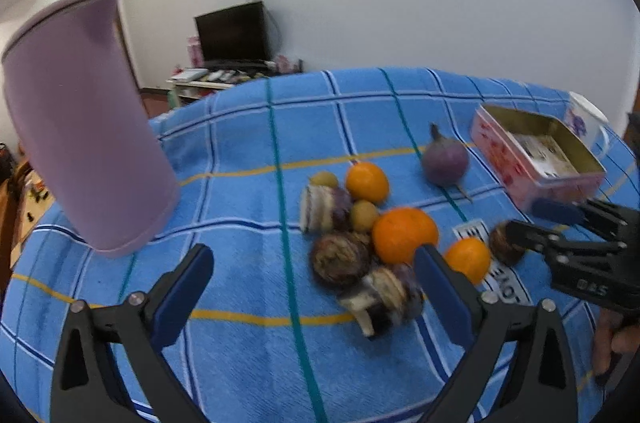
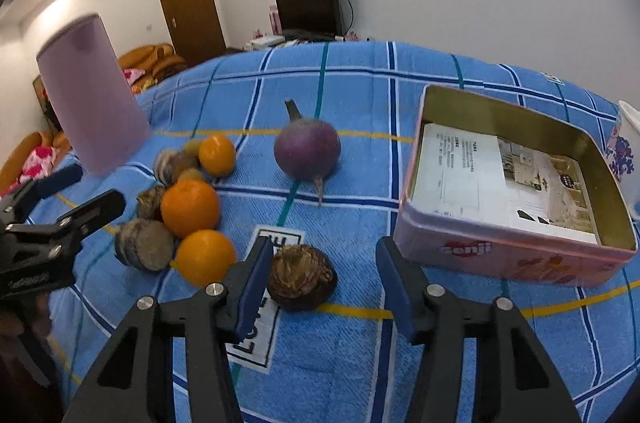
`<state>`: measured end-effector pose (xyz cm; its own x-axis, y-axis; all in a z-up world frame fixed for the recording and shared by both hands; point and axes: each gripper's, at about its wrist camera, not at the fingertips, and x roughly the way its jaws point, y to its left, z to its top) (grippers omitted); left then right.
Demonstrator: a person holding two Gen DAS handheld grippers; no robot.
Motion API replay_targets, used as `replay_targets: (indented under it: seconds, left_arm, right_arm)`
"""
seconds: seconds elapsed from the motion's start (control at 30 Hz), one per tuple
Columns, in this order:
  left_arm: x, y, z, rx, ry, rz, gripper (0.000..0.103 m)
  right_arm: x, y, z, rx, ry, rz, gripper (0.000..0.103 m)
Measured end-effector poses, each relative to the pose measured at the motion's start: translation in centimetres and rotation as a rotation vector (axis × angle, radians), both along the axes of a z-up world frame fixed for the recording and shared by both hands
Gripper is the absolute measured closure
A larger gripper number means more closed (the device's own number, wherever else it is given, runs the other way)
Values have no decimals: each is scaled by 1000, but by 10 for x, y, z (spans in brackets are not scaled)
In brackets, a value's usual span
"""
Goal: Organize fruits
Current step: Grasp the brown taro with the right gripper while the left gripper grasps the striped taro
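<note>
right wrist view: your right gripper [image 2: 324,263] has its fingers apart around a brown scaly fruit [image 2: 301,277] on the blue checked surface [image 2: 360,83]. a pink tin [image 2: 508,255] sits just right, a purple turnip [image 2: 307,153] ahead, oranges [image 2: 190,208] left. your left gripper [image 1: 316,283] hangs open over the fruit pile [image 1: 352,255].

Fruit pile [image 2: 188,207] sits mid-cloth [image 2: 360,83]; cup [image 2: 90,91] behind-left of it. Turnip [image 2: 307,149] lies between pile and tin [image 2: 516,183], which is right. Lone fruit [image 2: 302,277] lies in front of turnip. Paper [image 2: 500,179] in tin; mug [image 2: 626,151] just right of tin.
</note>
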<state>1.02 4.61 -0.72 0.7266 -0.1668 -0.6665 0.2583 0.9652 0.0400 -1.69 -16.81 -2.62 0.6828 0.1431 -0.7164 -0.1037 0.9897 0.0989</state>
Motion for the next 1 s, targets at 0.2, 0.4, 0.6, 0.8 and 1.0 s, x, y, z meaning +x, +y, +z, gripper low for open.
replay_targets:
  seconds: [0.2,0.4,0.6,0.8,1.0]
  left_arm:
    - [-3,-20,-9,30,41,-53,8]
    - [4,-21,-21,66,86,-19,12]
    - [4,-19,-24,-3,130,-69,27]
    - [6,-22,-30,-20,159,-82,41]
    - [5,-22,-32,-3,141,-84,51]
  right_arm:
    - [5,11,-4,-43,9,48,47]
    - [8,16,-14,-3,84,93,48]
    - [12,18,-16,-4,84,93,48]
    - [8,25,-14,-71,84,115,61]
    - [4,22,-11,-81,72,117,61]
